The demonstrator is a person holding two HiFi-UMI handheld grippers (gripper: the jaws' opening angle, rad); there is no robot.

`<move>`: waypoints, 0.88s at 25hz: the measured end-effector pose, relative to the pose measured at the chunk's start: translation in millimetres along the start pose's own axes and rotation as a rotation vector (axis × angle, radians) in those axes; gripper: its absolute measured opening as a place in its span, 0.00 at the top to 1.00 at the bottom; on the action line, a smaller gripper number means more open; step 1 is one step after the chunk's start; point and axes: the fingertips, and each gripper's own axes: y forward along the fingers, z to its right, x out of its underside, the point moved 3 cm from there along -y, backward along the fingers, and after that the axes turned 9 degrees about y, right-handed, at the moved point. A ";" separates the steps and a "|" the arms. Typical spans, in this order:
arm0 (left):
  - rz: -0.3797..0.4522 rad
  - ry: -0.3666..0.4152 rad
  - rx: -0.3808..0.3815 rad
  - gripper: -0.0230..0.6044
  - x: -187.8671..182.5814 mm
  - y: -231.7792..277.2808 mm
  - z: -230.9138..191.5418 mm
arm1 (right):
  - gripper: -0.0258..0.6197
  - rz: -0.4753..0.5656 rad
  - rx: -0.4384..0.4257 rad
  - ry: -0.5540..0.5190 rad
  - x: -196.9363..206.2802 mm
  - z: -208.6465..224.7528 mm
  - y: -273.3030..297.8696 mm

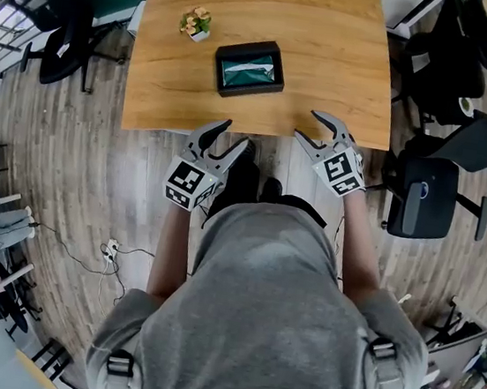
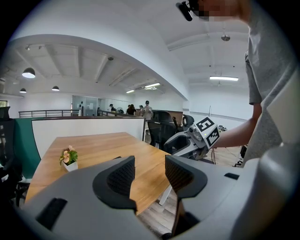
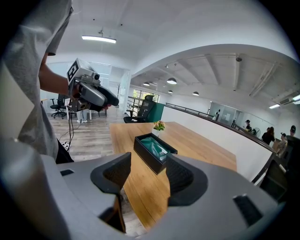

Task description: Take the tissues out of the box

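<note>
Both claws hang short of the near edge of the tabletop (image 1: 334, 50), in front of my chest. The left claw (image 1: 236, 135) is released, its jaws spread with nothing between them. The right claw (image 1: 308, 125) is the same, wide and empty. The box (image 1: 250, 68) sits on the tabletop beyond them, well apart from both, roughly on the line between the two claws. The tissues (image 1: 249, 72) lie inside it as a teal pack showing through the open top.

I judge this to be the approach, with nothing gripped yet. To do it well, I would bring the right claw over the box and come down from above, so that the jaws straddle the teal pack and not the black rim. The box looks light and may lift with the pack. So I would set the left claw against its near wall to pin it, then pull straight up. I would keep the left claw low and clear of the flower pot (image 1: 196, 23), which stands near the box's far left corner.

Count:
- two claws
- one tabletop
- one box
- one teal pack of tissues
- one flower pot
</note>
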 end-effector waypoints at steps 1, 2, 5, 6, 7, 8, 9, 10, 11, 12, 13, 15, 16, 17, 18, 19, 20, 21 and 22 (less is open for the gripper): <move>0.001 0.004 0.001 0.63 -1.3 1.9 -5.6 | 0.58 -0.002 0.001 -0.001 -1.9 2.4 3.5; 0.002 0.008 0.000 0.63 -2.8 3.7 -11.4 | 0.58 -0.004 0.002 -0.004 -3.9 4.7 7.0; 0.008 0.012 0.005 0.63 -6.0 8.0 -28.2 | 0.58 -0.009 0.005 -0.006 -9.8 10.1 18.1; 0.007 0.012 0.010 0.63 -5.9 9.5 -33.8 | 0.58 -0.012 0.008 -0.004 -11.8 12.5 22.4; 0.004 0.014 0.015 0.63 -5.4 11.4 -39.4 | 0.58 -0.014 0.012 -0.003 -14.1 15.3 26.9; 0.000 0.016 0.021 0.63 -4.9 13.4 -45.0 | 0.58 -0.016 0.016 -0.003 -16.6 18.2 31.3; -0.004 0.018 0.027 0.63 -4.7 15.5 -51.0 | 0.59 -0.018 0.020 -0.003 -19.1 21.2 35.5; -0.005 0.018 0.032 0.63 -4.9 17.7 -57.5 | 0.59 -0.021 0.025 -0.003 -21.4 24.3 39.8; -0.005 0.018 0.037 0.63 -5.5 20.0 -64.4 | 0.59 -0.025 0.030 -0.001 -23.7 27.3 44.0; -0.004 0.019 0.044 0.63 -6.2 22.4 -71.6 | 0.59 -0.027 0.037 0.001 -26.0 30.4 48.3; -0.003 0.021 0.051 0.63 -6.9 24.9 -78.7 | 0.59 -0.029 0.044 0.005 -28.6 33.2 52.6; -0.004 0.027 0.066 0.63 -7.9 30.4 -92.4 | 0.59 -0.030 0.058 0.012 -34.1 38.3 61.1; -0.005 0.030 0.075 0.63 -8.4 33.3 -98.8 | 0.59 -0.031 0.065 0.015 -36.6 40.4 65.0; -0.004 0.033 0.085 0.63 -9.0 36.1 -104.9 | 0.59 -0.034 0.073 0.019 -38.9 42.2 68.7; -0.003 0.034 0.096 0.63 -9.5 38.9 -110.9 | 0.59 -0.037 0.082 0.023 -40.9 43.9 72.0; -0.002 0.036 0.107 0.63 -10.0 41.6 -116.5 | 0.59 -0.041 0.092 0.029 -42.8 45.7 75.1; -0.001 0.037 0.120 0.63 -10.3 44.5 -121.7 | 0.59 -0.044 0.103 0.036 -44.3 47.7 77.8; 0.000 0.040 0.133 0.63 -10.1 47.3 -126.3 | 0.59 -0.047 0.115 0.043 -45.2 49.7 80.1; 0.000 0.043 0.146 0.63 -9.6 50.0 -130.4 | 0.59 -0.049 0.127 0.050 -45.8 51.5 82.1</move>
